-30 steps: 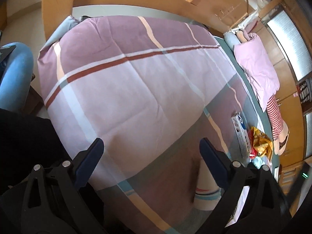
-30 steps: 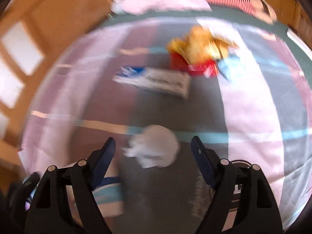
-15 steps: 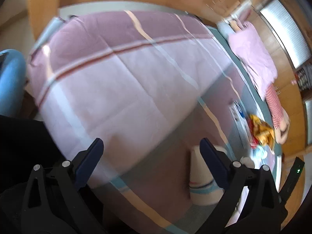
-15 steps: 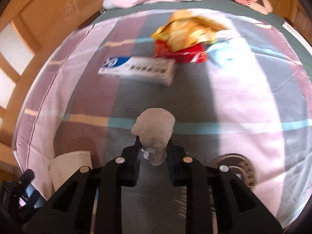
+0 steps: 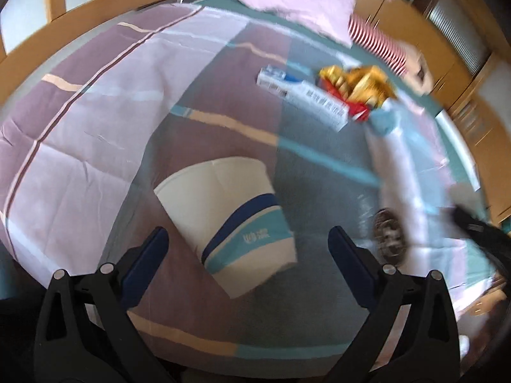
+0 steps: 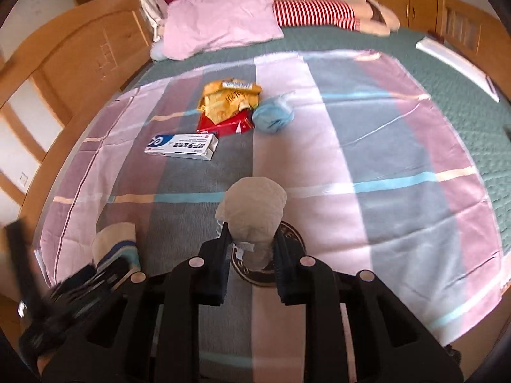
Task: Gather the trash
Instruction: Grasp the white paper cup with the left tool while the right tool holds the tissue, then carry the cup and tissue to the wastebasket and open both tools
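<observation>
My right gripper (image 6: pixel 250 249) is shut on a crumpled white paper ball (image 6: pixel 252 206) and holds it above the bed cover. My left gripper (image 5: pixel 246 249) is open, just before a white paper cup (image 5: pixel 230 217) with blue and teal bands that lies tipped on the cover; the cup also shows in the right wrist view (image 6: pixel 115 245). Farther off lie a white and blue box (image 6: pixel 182 146), a yellow snack bag (image 6: pixel 228 99) on a red packet (image 6: pixel 223 124), and a blue wad (image 6: pixel 271 115).
A round dark disc (image 6: pixel 287 239) lies on the cover under the paper ball. A pink pillow (image 6: pixel 220 19) and a striped soft toy (image 6: pixel 316 11) lie at the bed's head. A wooden bed frame (image 6: pixel 80 51) runs along the left.
My right gripper closed on the paper ball and lifted it. My left gripper swung toward the cup, which now lies between its fingers' line of view.
</observation>
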Action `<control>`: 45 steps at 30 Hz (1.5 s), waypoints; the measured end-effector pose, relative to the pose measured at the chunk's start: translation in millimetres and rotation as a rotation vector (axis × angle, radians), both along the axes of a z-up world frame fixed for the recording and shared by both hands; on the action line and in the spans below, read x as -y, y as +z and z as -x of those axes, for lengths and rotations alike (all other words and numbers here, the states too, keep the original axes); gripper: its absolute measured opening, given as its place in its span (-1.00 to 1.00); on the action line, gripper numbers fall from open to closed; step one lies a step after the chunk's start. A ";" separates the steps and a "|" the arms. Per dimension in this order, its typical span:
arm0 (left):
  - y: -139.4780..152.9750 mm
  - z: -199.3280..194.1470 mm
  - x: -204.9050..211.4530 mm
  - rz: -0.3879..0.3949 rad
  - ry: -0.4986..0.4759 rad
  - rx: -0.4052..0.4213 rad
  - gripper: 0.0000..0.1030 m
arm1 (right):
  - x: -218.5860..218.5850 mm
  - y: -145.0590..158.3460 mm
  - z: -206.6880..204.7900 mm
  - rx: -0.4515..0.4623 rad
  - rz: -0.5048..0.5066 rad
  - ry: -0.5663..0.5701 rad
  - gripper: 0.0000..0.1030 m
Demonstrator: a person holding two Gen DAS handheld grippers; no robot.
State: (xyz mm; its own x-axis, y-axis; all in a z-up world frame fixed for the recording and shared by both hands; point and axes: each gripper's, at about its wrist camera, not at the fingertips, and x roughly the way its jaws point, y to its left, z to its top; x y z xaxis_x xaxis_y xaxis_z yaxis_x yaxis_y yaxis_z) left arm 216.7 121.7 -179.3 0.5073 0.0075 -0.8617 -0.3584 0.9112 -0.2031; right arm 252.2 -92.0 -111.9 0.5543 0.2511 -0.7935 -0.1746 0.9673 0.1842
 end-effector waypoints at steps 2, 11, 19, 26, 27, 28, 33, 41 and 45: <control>-8.8 -3.1 -2.6 0.017 0.006 -0.030 0.92 | 1.8 7.9 15.1 0.028 0.013 0.014 -0.53; -18.9 0.0 -1.1 0.005 -0.041 -0.038 0.32 | 8.6 17.4 60.6 0.068 0.006 0.031 -0.53; 5.7 13.6 2.4 -0.044 -0.057 0.080 0.31 | 12.7 12.8 84.1 0.063 0.001 0.010 -0.53; 32.4 38.6 17.3 -0.092 -0.132 0.208 0.32 | 20.7 36.2 107.5 0.124 -0.019 0.005 -0.53; 35.8 43.4 19.1 -0.102 -0.141 0.223 0.32 | 23.7 40.1 111.7 0.134 -0.023 0.003 -0.53; 38.9 48.7 20.9 -0.111 -0.150 0.239 0.32 | 28.1 44.6 117.3 0.146 -0.027 0.000 -0.53; 39.3 65.0 24.9 -0.100 -0.182 0.250 0.32 | 50.2 64.2 146.8 0.191 -0.015 -0.005 -0.53; 38.6 83.5 12.0 -0.042 -0.180 0.271 0.32 | 97.5 63.1 197.8 0.135 0.022 -0.018 -0.53; 37.0 89.0 6.3 0.020 -0.187 0.282 0.31 | 95.2 33.6 217.4 -0.002 0.096 0.059 -0.36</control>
State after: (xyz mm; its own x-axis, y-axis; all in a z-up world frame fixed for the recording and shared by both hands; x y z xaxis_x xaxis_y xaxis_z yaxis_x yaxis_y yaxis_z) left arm 127.7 115.4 -142.3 0.7164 -0.1240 -0.6866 -0.1126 0.9506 -0.2892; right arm 34.8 -187.2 -78.3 0.5390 0.2065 -0.8166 -0.2318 0.9684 0.0918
